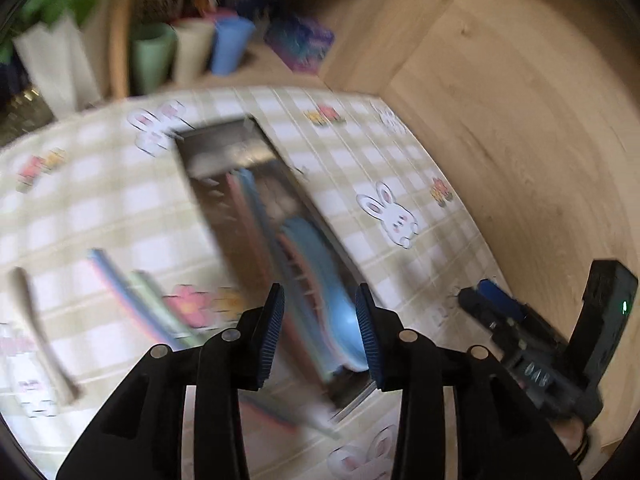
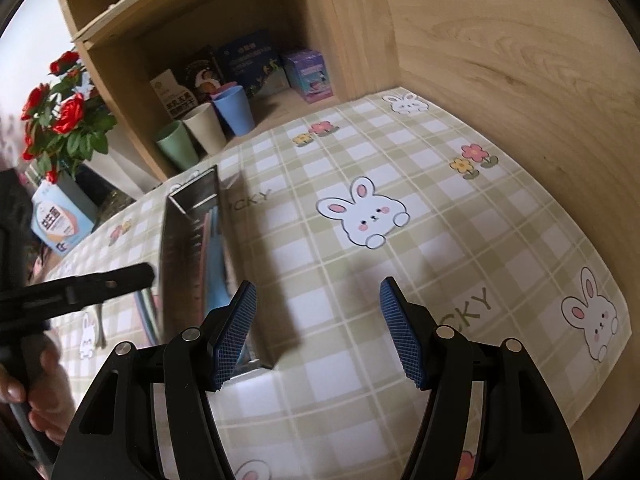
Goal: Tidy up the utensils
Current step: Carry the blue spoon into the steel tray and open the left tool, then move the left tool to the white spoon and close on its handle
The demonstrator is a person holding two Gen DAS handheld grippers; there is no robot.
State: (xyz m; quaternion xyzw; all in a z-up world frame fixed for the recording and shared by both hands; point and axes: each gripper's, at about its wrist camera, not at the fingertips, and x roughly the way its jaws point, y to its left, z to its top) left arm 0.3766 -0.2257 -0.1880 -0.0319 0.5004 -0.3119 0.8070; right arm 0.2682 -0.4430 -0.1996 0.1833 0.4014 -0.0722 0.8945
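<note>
A long, narrow metal tray (image 1: 236, 152) with shiny upright walls is seen lying on the desk (image 2: 400, 248), which is covered by a smooth checked cloth printed with rabbits and flowers. Inside the tray, slim pastel utensils are laid lengthwise: a blue spoon (image 1: 320, 264) with a rounded bowl and a pink piece (image 1: 240, 204) beside it, its shape lost to blur. More utensils are left on the cloth to the left of the tray: a bundle of pastel handles (image 1: 132, 296) and, further left, a pale one (image 1: 36, 332).

The left tool (image 1: 320, 332) is held just above the tray's near end, its ribbed blue pads parted and empty, the spoon's bowl showing in the gap below them. The right tool (image 2: 318, 332) is held to the right of the tray, jaws wide apart and nothing between them; its left pad (image 2: 234, 336) overlaps the tray's near corner in the picture, though contact cannot be told.

Beyond the tray, three plastic cups (image 2: 208, 124) are stood in a wooden shelf.
</note>
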